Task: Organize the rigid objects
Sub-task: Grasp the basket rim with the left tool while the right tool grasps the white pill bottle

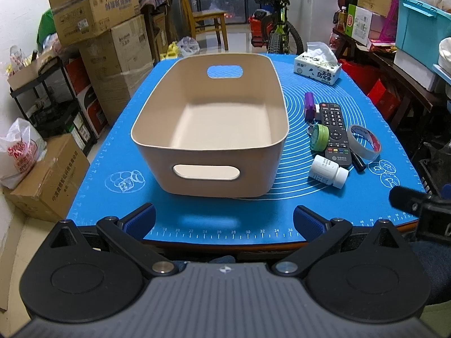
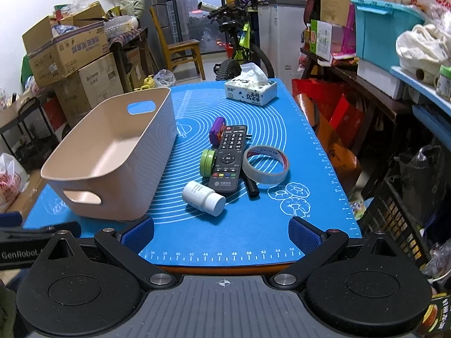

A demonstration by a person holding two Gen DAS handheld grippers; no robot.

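Both grippers, left [image 1: 224, 219] and right [image 2: 221, 232], gape wide, holding nothing, at the mat's [image 2: 253, 239] near edge. Bin [image 2: 112, 166] sits left; bottle [image 2: 203, 198], tin [image 2: 208, 163], remote [image 2: 229, 159], tape [image 2: 266, 164] cluster right of it.

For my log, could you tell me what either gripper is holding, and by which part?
Nothing: the left gripper and right gripper are both open and empty.

Tissue pack [image 2: 251, 91] at far end of blue mat [image 2: 298, 152]; beyond, wooden chair [image 2: 180, 49], bicycle [image 1: 277, 32], stacked cardboard boxes [image 1: 95, 14], teal storage crate [image 2: 380, 28].
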